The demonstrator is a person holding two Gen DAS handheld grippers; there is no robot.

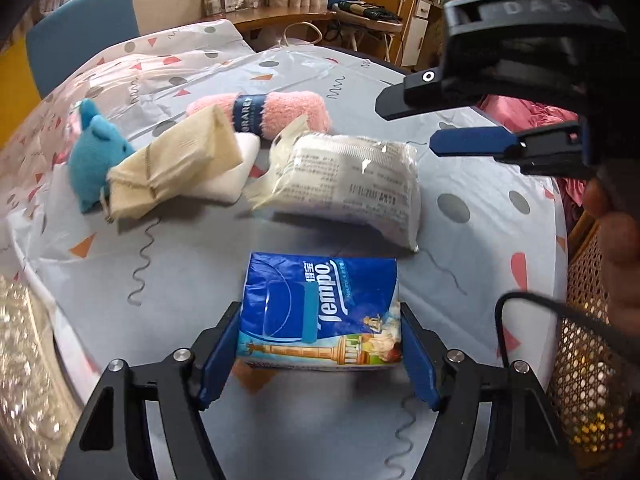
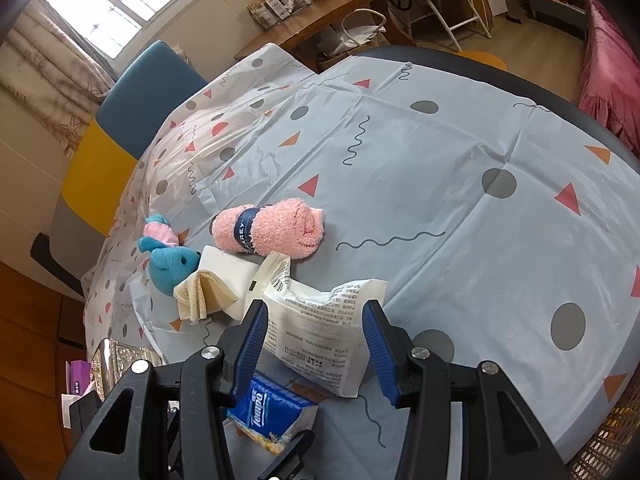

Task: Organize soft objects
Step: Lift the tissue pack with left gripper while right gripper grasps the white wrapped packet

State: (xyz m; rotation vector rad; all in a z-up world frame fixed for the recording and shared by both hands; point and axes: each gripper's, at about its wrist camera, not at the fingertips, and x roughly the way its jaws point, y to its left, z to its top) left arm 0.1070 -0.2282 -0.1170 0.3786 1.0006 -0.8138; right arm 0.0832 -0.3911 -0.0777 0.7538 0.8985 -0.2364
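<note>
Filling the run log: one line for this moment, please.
left hand-held gripper: straddling blue tissue pack, grip unclear | right hand-held gripper: open over white wipes pack | both packs on table

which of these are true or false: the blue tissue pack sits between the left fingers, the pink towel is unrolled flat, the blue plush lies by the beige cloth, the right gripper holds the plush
1. The blue tissue pack sits between the fingers of the left gripper. True.
2. The pink towel is spread out flat. False: it is rolled up with a dark band around it.
3. The blue plush lies beside the beige cloth. True.
4. The right gripper holds the plush. False: its fingers hang over the white printed packet, and the plush lies on the table further off.
</note>
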